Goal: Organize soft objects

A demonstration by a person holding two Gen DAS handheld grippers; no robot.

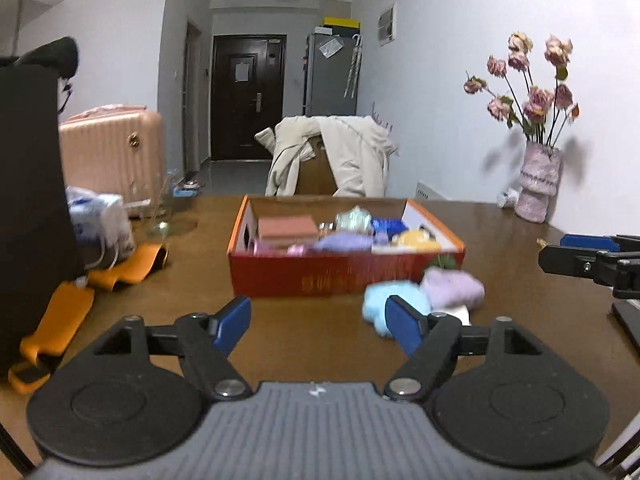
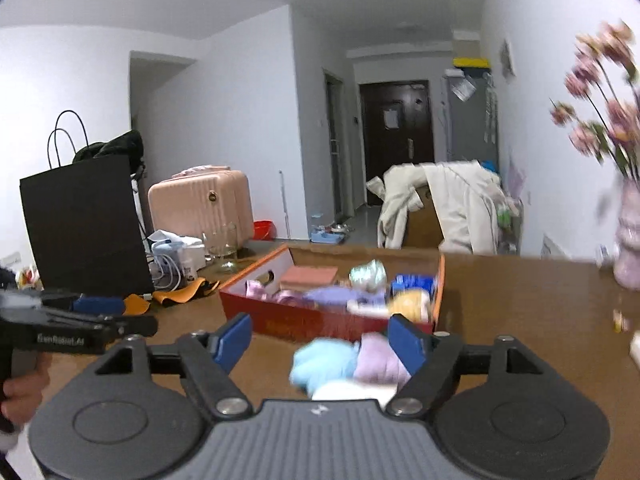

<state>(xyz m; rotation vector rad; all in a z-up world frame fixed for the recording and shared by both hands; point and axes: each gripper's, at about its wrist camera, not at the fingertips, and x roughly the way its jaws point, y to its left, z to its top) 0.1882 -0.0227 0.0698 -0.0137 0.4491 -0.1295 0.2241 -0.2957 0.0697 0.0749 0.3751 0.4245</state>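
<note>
left wrist: red box (image 1: 320, 280) on bench (image 1: 280, 328) w/ mixed soft stuff; 3 bundles outside: blue (image 1: 376, 304), lilac (image 1: 454, 288), white (image 2: 352, 392). left claw (image 1: 318, 320) + right claw (image 2: 320, 340) both released, empty.

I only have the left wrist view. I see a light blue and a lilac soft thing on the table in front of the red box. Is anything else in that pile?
Observer: Yes. The right wrist view shows a white soft item lying in front of the light blue one and the lilac one.
Operator: Is the right gripper holding any of them?
Observer: No. The right gripper has its jaws open, with nothing gripped; the pile lies on the table beyond them.
Operator: What stands left of the red box?
Observer: A black paper bag with loop handles, standing upright.
</note>
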